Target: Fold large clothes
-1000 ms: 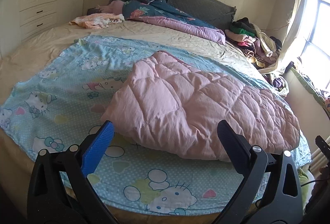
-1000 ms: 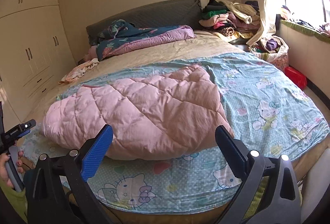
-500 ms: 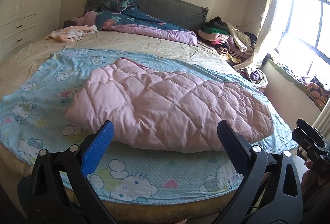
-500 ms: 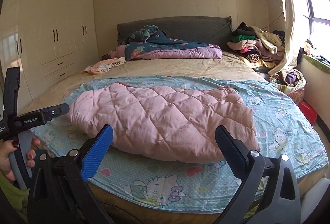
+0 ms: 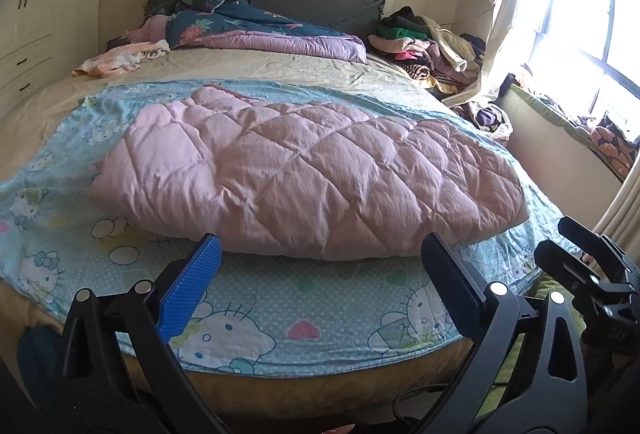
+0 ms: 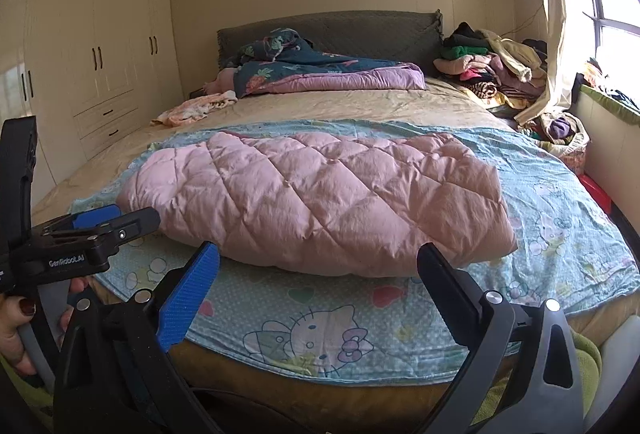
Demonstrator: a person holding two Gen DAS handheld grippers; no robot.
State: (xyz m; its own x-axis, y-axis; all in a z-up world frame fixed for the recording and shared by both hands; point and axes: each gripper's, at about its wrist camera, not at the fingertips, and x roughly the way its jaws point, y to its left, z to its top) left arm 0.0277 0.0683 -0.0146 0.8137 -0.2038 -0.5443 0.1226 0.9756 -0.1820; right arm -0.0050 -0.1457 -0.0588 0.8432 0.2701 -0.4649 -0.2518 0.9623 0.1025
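The pink blanket (image 5: 304, 170) is soft, puffy, stitched cloth. The blue sheet (image 5: 280, 310) under it is thin printed cloth. The cupboard doors (image 6: 100, 46) look smooth.

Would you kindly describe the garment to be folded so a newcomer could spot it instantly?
Look at the bed, then at the light blue cartoon-cat sheet across its near end. The pink quilted garment lies on that sheet, puffy and diamond-stitched, unlike the dark floral duvet by the headboard.
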